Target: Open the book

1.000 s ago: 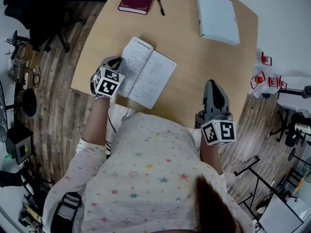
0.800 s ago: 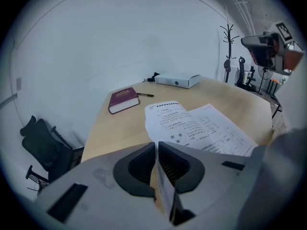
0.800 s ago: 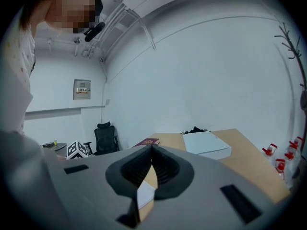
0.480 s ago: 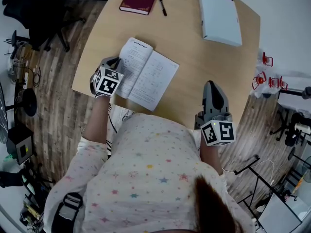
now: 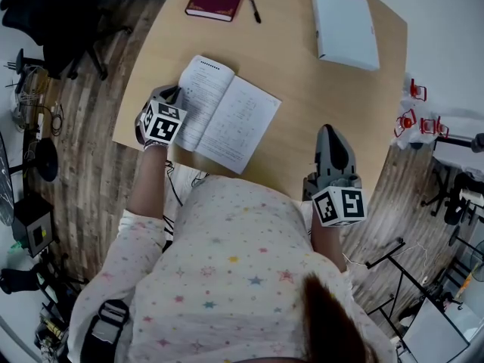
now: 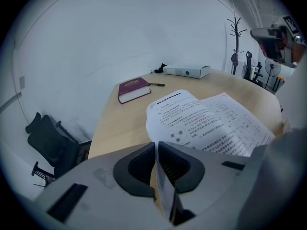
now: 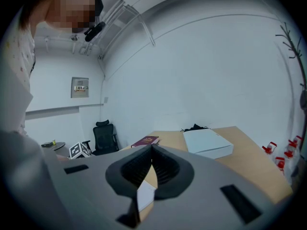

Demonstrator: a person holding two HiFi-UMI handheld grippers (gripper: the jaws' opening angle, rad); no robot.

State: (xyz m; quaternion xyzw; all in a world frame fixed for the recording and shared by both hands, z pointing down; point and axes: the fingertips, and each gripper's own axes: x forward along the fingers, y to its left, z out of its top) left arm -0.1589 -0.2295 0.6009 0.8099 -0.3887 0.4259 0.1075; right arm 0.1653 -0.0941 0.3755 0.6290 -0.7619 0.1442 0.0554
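The pads of the left gripper are pressed together. Whether they nip a page edge cannot be told. The gripper sits at the 9 o'clock edge of the book, which lies spread open, printed pages up, near the table's front-left corner. Over the last second this gripper has slid outward toward 9 o'clock, uncovering more of the left page, so the book looks already opened. The right gripper, jaws closed and empty, waits unmoved at the book's 4 o'clock, well apart.
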